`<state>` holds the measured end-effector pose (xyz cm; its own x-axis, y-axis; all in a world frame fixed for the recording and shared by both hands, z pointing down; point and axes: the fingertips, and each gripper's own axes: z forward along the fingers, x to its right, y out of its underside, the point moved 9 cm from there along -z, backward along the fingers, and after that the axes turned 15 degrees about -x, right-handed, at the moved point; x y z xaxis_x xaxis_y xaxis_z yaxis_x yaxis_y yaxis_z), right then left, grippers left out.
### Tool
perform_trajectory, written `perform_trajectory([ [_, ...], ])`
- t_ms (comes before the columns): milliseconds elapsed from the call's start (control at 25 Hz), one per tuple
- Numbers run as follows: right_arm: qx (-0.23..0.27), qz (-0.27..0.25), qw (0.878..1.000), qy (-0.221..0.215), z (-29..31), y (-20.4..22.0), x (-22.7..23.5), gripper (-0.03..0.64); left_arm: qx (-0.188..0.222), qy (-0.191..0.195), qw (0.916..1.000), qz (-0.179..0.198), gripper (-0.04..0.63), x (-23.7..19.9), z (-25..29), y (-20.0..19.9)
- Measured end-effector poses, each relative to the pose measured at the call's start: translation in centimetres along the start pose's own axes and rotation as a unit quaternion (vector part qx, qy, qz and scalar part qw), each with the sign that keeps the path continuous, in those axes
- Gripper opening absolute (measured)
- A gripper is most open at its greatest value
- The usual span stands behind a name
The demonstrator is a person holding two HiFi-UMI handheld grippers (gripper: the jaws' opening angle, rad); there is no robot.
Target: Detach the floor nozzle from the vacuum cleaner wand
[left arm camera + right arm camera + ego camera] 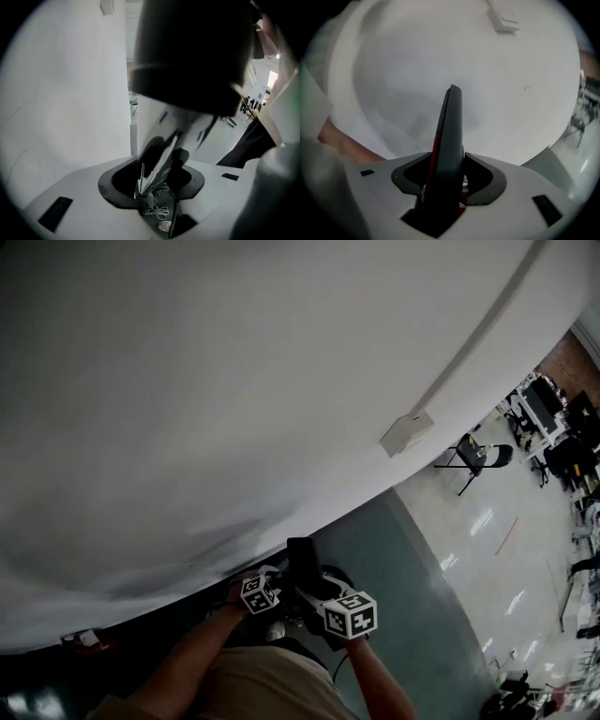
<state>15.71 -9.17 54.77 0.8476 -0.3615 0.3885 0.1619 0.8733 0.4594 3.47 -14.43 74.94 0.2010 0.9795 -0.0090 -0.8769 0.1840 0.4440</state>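
My left fingers are clamped partway closed on a shiny silver-black vacuum part under a fat black tube, and my right fingers are on a dark slab with a red edge. Both are held close together in front of the white wall, and honestly I can't tell which bit is the nozzle.

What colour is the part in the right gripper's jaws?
Dark grey part, red stripe; best in right gripper view.

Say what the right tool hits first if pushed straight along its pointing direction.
The white wall. The right tool is shut on a dark vacuum piece that sticks out ahead of its jaws, so that piece's tip would probably touch the wall first. Depth to the wall is unclear.
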Motion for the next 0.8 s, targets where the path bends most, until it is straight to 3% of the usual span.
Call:
perform_trajectory([
  [80,0.013,0.046,0.998,-0.044,-0.1,0.6,1.3,0.224,0.0,0.005,0.9999,0.01,0.153,0.3,0.1,-0.4],
  [120,0.012,0.046,0.998,-0.033,-0.3,0.6,1.0,0.224,-0.002,0.008,0.9999,0.015,0.153,0.4,0.1,-0.5],
  [240,-0.017,-0.032,0.999,0.038,-1.0,0.1,-1.6,0.222,-0.003,0.007,0.9998,0.016,0.153,0.4,-0.1,-0.2],
  [360,-0.01,0.013,0.998,-0.061,-0.9,0.7,1.0,0.221,0.004,0.001,1.0,0.002,0.153,1.1,-0.3,0.1],
  [400,-0.01,0.021,0.997,-0.067,-1.0,0.7,1.4,0.221,0.004,0.0,1.0,0.0,0.153,1.2,-0.2,-0.1],
  [520,-0.036,-0.074,0.996,0.026,-1.7,-0.4,-1.4,0.21,-0.002,0.004,1.0,0.004,0.153,0.9,-0.1,0.0],
  [560,-0.041,-0.096,0.994,0.03,-1.7,-0.6,-1.7,0.212,-0.002,0.004,1.0,0.003,0.153,0.7,-0.3,0.1],
  [680,-0.038,-0.081,0.996,-0.008,-1.8,-1.0,-0.5,0.209,0.001,0.004,0.9999,-0.014,0.153,0.6,0.0,-0.1],
  [800,-0.036,-0.091,0.995,0.021,-2.4,-1.0,-1.4,0.204,-0.011,0.019,0.9997,-0.008,0.155,0.3,0.1,-0.2],
])
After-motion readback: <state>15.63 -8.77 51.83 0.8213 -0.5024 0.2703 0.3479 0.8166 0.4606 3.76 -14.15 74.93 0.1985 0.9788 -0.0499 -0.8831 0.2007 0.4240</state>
